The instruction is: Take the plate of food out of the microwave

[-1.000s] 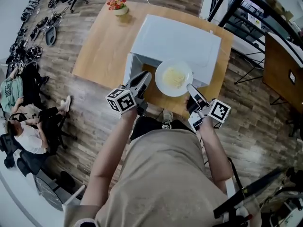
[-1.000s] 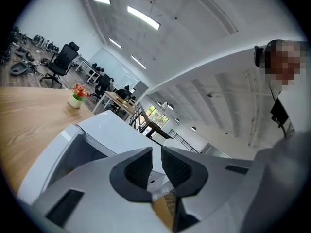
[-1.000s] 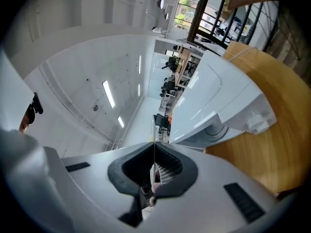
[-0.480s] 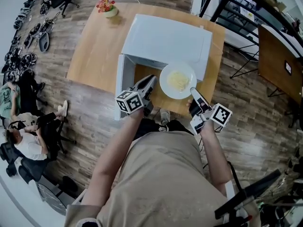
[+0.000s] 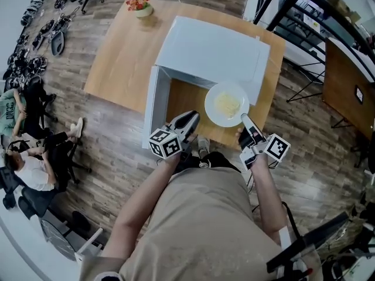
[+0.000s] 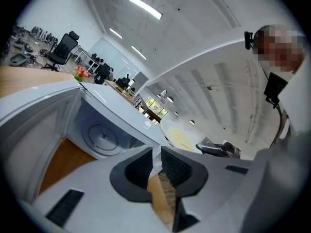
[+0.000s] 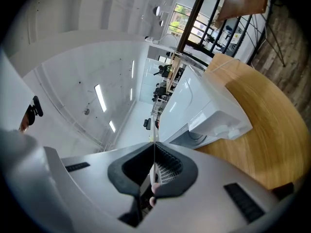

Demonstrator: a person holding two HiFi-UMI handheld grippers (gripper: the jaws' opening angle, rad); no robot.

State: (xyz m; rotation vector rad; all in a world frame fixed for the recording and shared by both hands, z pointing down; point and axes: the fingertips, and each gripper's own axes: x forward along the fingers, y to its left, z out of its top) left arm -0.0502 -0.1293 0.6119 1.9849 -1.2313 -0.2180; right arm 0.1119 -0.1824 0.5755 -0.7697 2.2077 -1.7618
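plate of food [image 5: 227, 104]: withdrawal step, nearly clear of the microwave [image 5: 211, 51] mouth. my left gripper [image 5: 186, 122] is narrowly parted and empty. my right gripper [image 5: 246, 120] clamps its rim. next: a level carry to the table [image 5: 265, 107].

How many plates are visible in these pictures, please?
1. The plate, with yellow food on it, is held at its rim by the right claw, just in front of the open microwave. More may be hidden inside it.

The microwave [image 5: 214, 51] stands on the table [image 5: 120, 63], plate [image 5: 227, 105] before its opening, flowerpot [image 5: 140, 6] behind it leftward.
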